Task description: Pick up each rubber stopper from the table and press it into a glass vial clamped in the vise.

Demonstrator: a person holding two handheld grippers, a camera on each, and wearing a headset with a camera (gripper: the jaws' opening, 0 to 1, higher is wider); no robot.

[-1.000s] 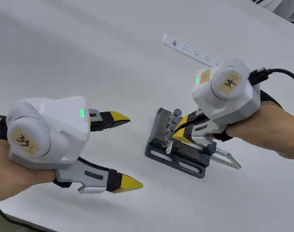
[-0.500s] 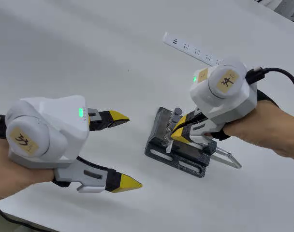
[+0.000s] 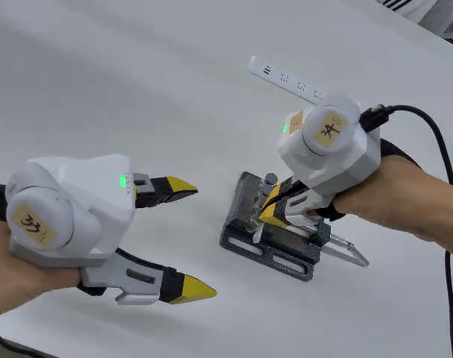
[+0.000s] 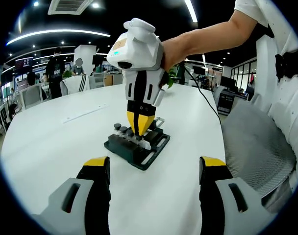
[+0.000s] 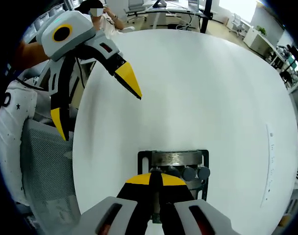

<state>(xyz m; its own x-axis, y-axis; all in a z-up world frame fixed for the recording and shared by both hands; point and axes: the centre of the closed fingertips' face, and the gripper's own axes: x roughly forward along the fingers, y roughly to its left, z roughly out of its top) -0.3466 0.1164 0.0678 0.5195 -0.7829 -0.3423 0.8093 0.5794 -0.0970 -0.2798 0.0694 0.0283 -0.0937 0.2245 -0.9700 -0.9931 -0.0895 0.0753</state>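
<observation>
R claw (image 3: 269,215), tips together, sits just above vials (image 5: 190,173) in vise (image 3: 277,255), nearer by far; L claw (image 3: 196,238) gapes, well apart.

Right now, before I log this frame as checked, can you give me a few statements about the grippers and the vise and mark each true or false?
1. The left gripper has its jaws spread wide. True.
2. The right gripper is down at the vise, jaws together. True.
3. The left gripper is holding something. False: nothing sits between its jaws.
4. The power strip lies between the two grippers. False: it lies beyond the vise on the table.
</observation>
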